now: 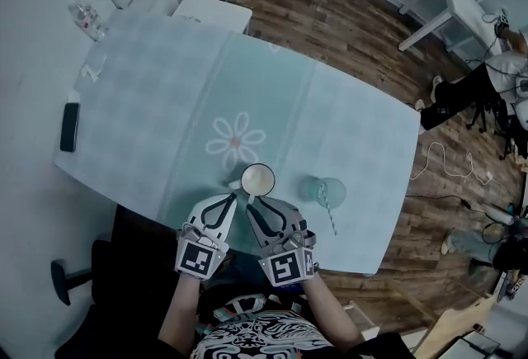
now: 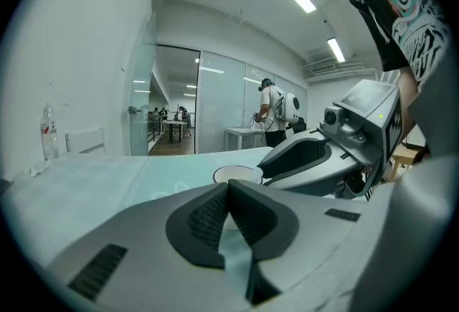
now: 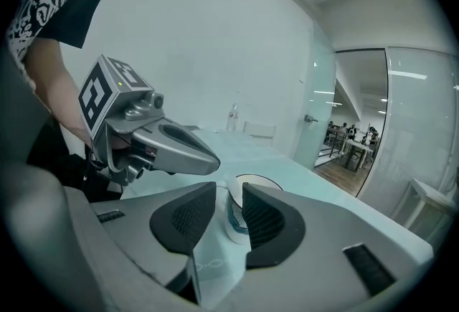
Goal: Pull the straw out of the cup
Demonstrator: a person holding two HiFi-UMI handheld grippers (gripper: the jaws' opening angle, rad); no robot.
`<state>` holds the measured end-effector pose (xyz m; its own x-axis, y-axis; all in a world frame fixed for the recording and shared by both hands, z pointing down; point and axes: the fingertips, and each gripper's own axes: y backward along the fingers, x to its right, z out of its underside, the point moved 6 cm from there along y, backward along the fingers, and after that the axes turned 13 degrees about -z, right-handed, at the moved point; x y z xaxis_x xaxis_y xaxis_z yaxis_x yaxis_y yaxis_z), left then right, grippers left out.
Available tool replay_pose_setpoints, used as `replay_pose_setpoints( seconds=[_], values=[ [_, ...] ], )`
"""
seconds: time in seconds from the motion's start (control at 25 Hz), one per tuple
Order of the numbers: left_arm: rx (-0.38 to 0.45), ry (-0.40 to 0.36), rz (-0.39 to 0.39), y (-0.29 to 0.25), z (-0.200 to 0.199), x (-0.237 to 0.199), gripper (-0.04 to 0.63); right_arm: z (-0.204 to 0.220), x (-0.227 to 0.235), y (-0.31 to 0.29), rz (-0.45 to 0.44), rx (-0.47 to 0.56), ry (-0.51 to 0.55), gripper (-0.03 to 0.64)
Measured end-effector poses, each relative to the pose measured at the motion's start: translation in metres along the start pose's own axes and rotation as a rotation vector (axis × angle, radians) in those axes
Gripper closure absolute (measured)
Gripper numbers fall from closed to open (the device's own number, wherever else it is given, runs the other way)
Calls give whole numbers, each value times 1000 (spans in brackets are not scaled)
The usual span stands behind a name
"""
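White round cup point(image 1: 257, 180), thin straw point(image 1: 328, 215), possibly striped

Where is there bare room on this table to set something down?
The wide stretch between the phone and the flower print is bare, as is the far right corner beyond the glass. The near edge is crowded: mug, glass, straw, left gripper, right gripper.
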<state>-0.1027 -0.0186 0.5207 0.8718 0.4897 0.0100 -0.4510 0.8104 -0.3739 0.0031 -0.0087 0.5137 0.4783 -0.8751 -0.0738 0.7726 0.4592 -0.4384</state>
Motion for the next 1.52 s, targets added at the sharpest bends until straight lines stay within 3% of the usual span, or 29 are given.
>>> replay_pose_setpoints(
  seconds=[0.96,1.52],
  values=[
    [-20,-2,9,-16,6,-6,586,-2,3,-15,-19,5,59,514],
    [-25,-1,-12,-16,7,-12,586,-12,10,-15,-12,31,117,549]
  ],
)
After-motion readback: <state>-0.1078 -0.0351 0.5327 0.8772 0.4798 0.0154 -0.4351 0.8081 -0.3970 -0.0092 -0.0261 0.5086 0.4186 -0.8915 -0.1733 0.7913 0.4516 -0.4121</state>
